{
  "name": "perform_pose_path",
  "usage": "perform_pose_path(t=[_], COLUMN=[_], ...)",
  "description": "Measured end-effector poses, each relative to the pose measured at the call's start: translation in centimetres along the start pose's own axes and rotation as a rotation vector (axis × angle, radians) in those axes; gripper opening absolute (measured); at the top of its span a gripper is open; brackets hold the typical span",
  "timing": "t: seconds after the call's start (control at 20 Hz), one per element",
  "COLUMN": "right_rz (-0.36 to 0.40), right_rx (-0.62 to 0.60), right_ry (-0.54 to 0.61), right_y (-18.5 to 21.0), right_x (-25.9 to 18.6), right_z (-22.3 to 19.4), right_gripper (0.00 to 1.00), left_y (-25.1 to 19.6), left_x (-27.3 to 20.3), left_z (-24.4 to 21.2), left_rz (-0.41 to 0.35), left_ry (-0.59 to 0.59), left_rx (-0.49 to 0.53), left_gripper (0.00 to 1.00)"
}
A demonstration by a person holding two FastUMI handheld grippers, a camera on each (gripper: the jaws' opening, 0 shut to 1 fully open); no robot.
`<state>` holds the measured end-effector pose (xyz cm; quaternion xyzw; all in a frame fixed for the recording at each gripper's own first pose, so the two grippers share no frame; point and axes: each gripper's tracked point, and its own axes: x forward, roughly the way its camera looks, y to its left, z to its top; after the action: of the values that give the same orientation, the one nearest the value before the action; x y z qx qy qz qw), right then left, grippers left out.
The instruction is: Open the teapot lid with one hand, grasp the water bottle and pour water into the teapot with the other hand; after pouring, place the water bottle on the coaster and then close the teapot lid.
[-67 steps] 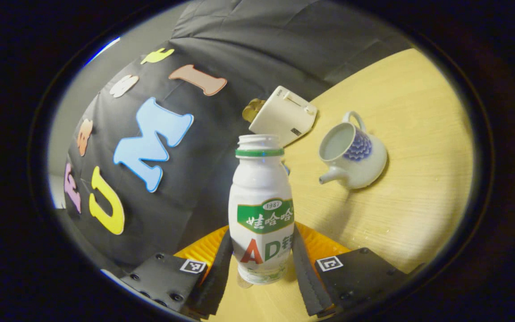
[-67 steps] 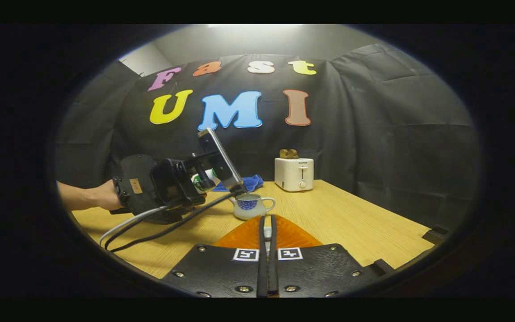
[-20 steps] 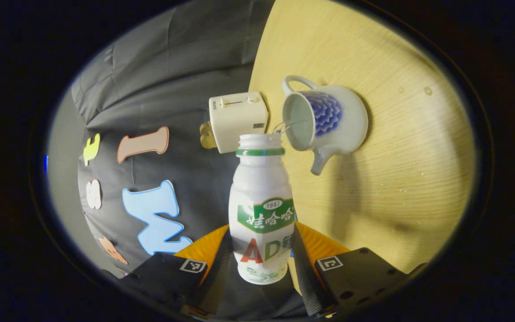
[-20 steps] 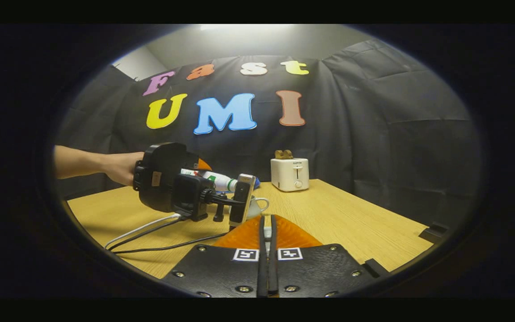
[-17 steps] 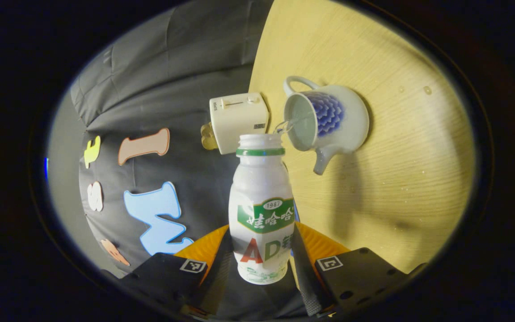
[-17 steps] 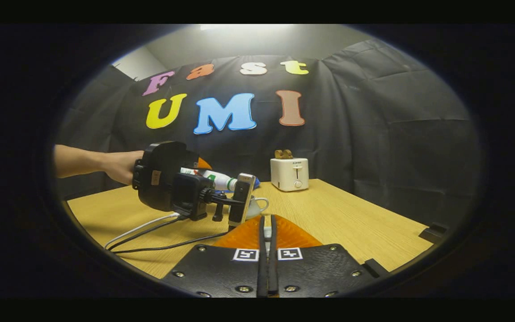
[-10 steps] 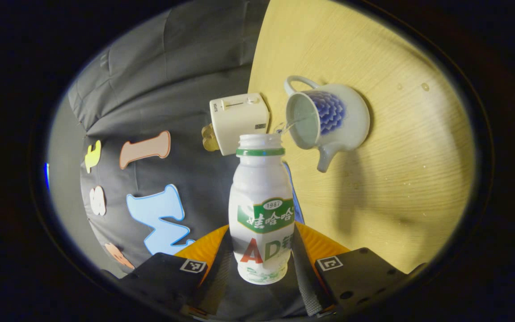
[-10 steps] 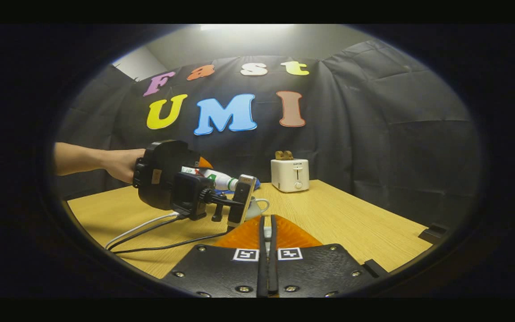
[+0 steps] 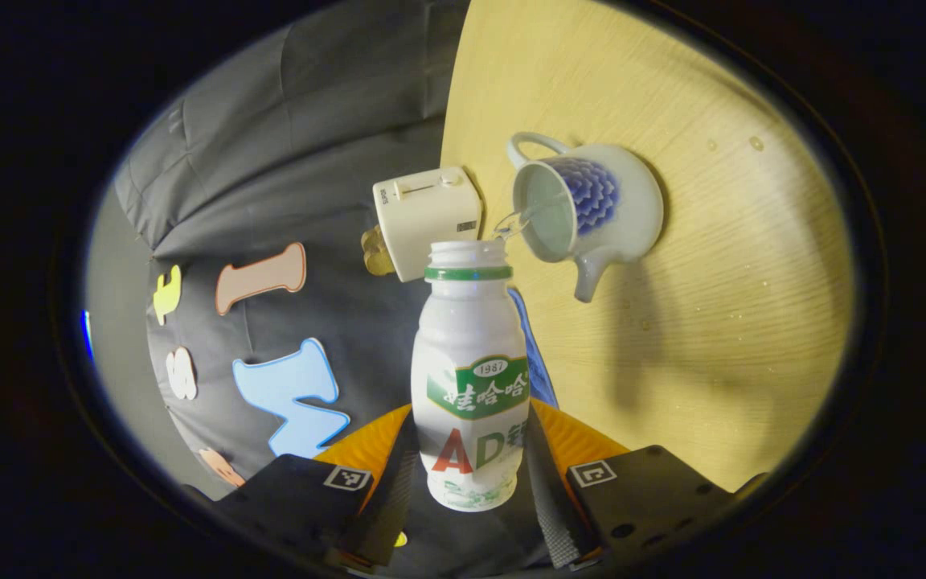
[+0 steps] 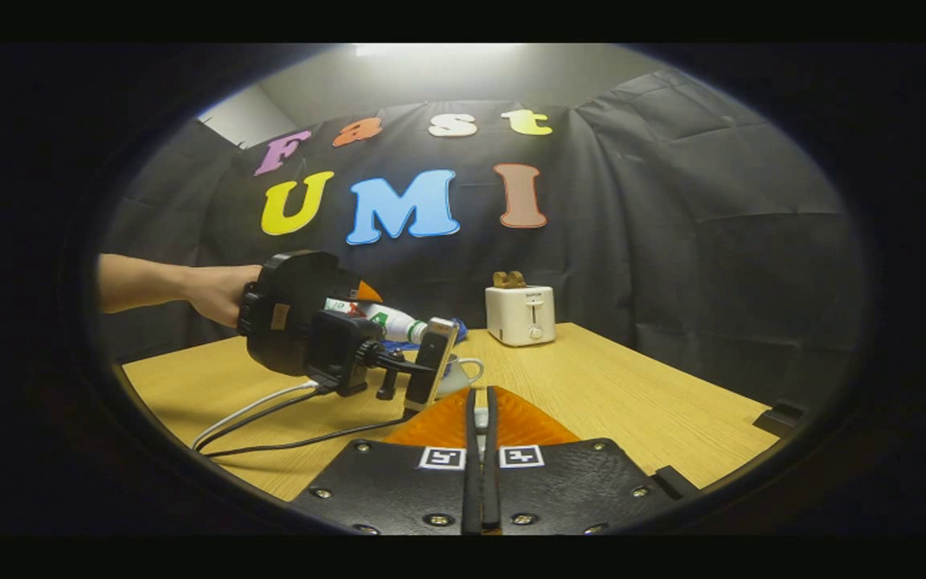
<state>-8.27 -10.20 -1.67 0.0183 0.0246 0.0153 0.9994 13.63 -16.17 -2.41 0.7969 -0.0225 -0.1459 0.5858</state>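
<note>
Two grippers busy. My left gripper [image 9: 469,470] is clamped on the water bottle [image 9: 469,378], tipped over, a thin stream running from its mouth into the open teapot [image 9: 587,205] on the table [image 9: 720,322]. My right gripper [image 10: 480,418] has its fingers pressed together on something small and pale, probably the lid; I can't tell for sure. Risk: the stream lands near the rim, so any wobble or extra tilt spills onto the wood. The toaster [image 9: 427,217] sits close behind.
</note>
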Motion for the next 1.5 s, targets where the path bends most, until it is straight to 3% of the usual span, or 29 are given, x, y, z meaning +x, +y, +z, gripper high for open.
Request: perform_pose_path(t=[0.65,0.7,1.15,1.2,1.5], right_rz=[-0.005,-0.004,-0.006,-0.007,-0.010], right_rx=[0.000,0.002,0.024,0.027,0.030], right_ry=[0.002,0.003,0.015,0.015,0.032], right_y=[-0.2,-0.3,-0.5,-0.6,-0.8], right_x=[0.1,0.1,0.1,0.0,0.0], right_z=[-0.1,-0.2,-0.4,-0.4,-0.9], right_gripper=[0.01,0.01,0.01,0.01,0.01], left_y=[0.3,0.3,0.6,0.7,0.9], left_x=[-0.5,-0.5,-0.6,-0.6,-0.7], left_z=[0.9,0.8,0.8,0.7,0.8], left_rz=[0.003,0.001,0.008,0.012,0.032], left_ry=[-0.009,-0.009,0.015,0.016,0.024], left_rx=[0.081,0.086,0.153,0.165,0.209], left_gripper=[0.75,0.81,0.81,0.75,0.75])
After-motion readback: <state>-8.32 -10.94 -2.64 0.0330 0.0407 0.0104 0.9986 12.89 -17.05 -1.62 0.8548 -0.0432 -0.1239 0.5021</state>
